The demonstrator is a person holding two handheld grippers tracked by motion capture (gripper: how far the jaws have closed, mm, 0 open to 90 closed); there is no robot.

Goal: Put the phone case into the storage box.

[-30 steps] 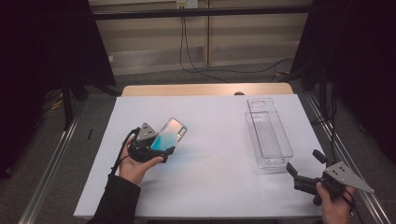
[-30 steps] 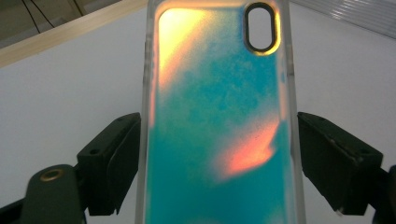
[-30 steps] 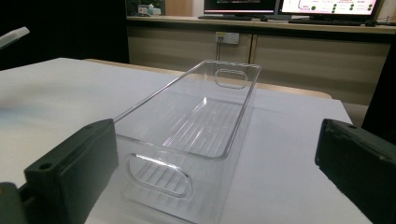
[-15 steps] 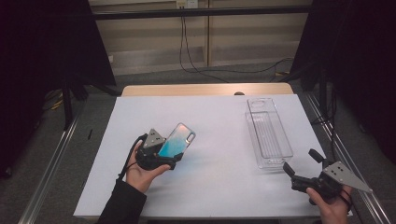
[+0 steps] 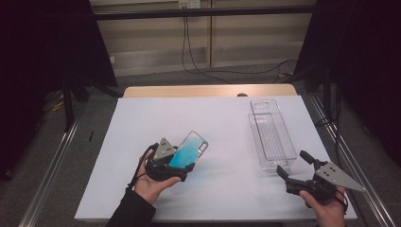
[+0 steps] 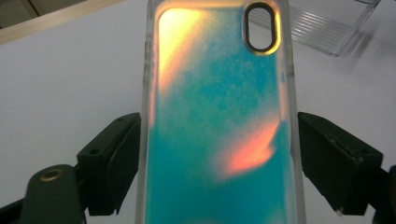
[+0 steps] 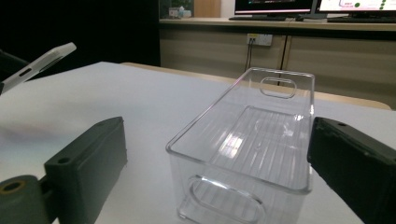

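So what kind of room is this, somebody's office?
More likely a lab or test room: a white-covered table ringed by black curtains, computer monitors on a back counter, and a person working with hand-held grippers, the left gripper clamping a phone case.

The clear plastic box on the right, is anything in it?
Empty. The clear box stands open-topped on the white table, and in the right gripper view its ribbed bottom shows bare through the walls.
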